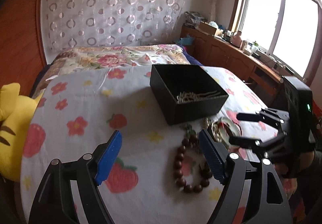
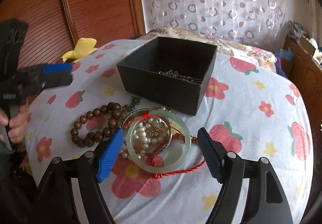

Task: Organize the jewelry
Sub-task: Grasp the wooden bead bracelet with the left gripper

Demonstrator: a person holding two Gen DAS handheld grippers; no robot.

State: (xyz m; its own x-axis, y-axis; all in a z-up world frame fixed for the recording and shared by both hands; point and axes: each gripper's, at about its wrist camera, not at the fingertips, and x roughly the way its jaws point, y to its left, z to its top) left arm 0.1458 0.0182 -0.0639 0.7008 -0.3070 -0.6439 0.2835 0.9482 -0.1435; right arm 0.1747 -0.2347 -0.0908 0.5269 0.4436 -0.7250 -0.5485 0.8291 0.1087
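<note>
A black open box (image 1: 187,91) (image 2: 167,77) sits on the flowered cloth with a thin metal chain (image 1: 193,95) (image 2: 181,77) inside. In front of it lies a jewelry pile: a brown wooden bead bracelet (image 1: 181,165) (image 2: 94,125), a pale green jade bangle (image 2: 159,141), white pearls (image 2: 143,135) and a red cord (image 2: 181,171). My left gripper (image 1: 161,155) is open and empty, just left of the bead bracelet. My right gripper (image 2: 160,153) is open, its fingers either side of the bangle; it also shows in the left wrist view (image 1: 235,127).
A yellow plush toy (image 1: 14,129) lies at the cloth's left edge. A floral quilt (image 1: 120,56) lies behind the box. Wooden cabinets (image 1: 231,54) with clutter run under the window on the right. A wooden wardrobe (image 2: 70,6) stands at the left.
</note>
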